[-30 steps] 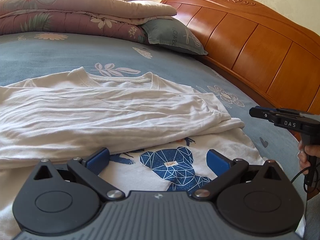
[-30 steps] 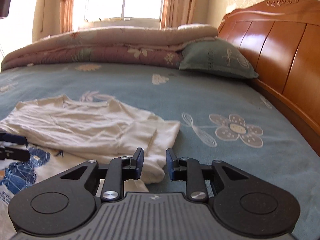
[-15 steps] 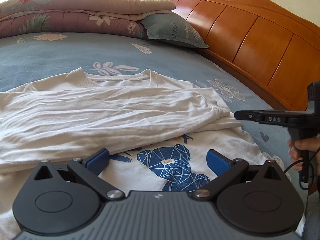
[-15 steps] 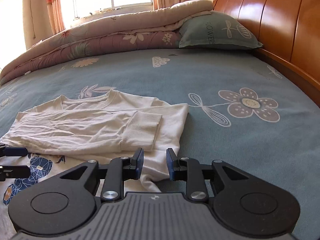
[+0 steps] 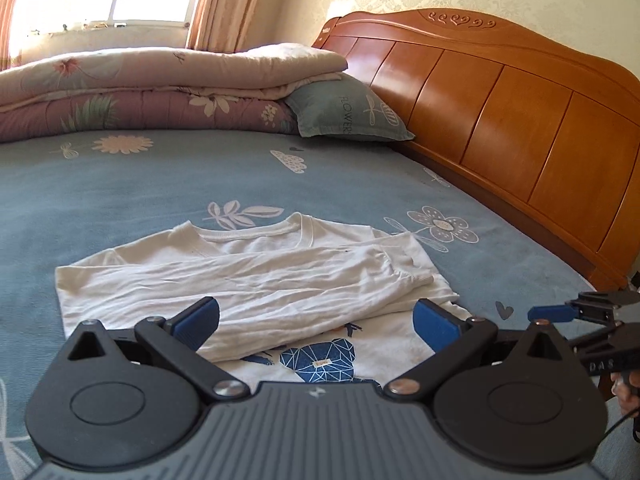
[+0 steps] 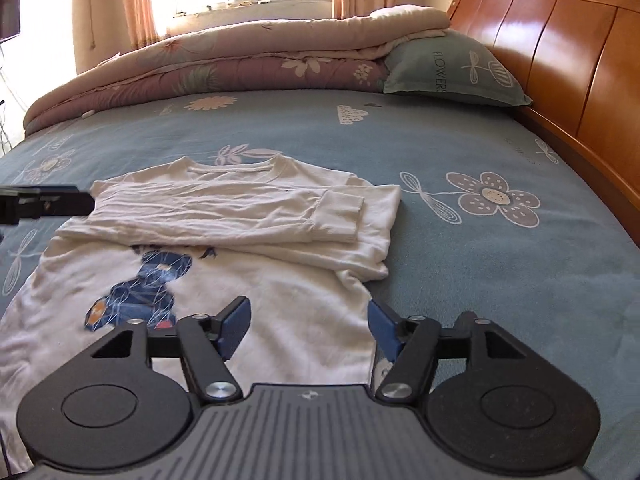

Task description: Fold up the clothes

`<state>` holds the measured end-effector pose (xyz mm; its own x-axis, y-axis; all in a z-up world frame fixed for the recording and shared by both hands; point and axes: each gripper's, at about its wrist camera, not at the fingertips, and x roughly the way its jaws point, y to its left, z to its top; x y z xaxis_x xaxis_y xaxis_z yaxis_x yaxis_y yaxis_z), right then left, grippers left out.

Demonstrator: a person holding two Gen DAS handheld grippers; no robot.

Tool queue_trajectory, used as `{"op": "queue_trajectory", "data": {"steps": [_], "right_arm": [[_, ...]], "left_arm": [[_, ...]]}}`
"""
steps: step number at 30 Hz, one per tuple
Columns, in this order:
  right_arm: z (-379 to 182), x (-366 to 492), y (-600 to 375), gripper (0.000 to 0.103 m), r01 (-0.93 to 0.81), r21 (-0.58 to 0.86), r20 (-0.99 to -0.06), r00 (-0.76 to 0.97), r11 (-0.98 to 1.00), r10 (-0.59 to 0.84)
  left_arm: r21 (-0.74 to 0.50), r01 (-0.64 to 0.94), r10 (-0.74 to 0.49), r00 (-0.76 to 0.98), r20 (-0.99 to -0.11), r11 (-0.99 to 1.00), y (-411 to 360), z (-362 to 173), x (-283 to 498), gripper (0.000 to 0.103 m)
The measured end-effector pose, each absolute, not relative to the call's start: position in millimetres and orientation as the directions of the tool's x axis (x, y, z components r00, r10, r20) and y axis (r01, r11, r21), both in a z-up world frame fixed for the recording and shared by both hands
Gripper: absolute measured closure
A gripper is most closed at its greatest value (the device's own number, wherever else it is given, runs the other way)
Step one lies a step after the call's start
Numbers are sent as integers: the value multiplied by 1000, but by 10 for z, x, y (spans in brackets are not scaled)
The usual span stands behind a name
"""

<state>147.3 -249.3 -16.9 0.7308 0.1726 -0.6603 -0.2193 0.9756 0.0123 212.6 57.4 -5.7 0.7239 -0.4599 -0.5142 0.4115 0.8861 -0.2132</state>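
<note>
So there's a white long-sleeve shirt lying flat on the blue flowered bedsheet, collar pointing to 12 o'clock toward the window. Both sleeves are folded across the chest, stacked, with the cuff ending at the shirt's right edge. A blue geometric bear print peeks out just below the sleeves.

The right gripper hovers over the shirt's lower part, at about 6 o'clock from the sleeves. Its blue fingers are in the middle of spreading apart, with nothing pinched between them, only cloth underneath. The left gripper hangs above the shirt too, fingers spread wide and gripping nothing. From the right camera you catch only its black tip at 9 o'clock, beside the shirt's shoulder.

Further back, at 12 o'clock, there's a folded floral quilt and a teal pillow against the wooden headboard, which runs along the 3 o'clock side.
</note>
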Motion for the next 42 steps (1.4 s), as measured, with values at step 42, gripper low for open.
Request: {"op": "queue_trajectory", "data": {"steps": [42], "right_arm": [[-902, 846, -2120, 0, -411, 29, -664, 673, 911, 325]], "left_arm": [[-384, 69, -348, 589, -729, 921, 654, -728, 660, 1]]}}
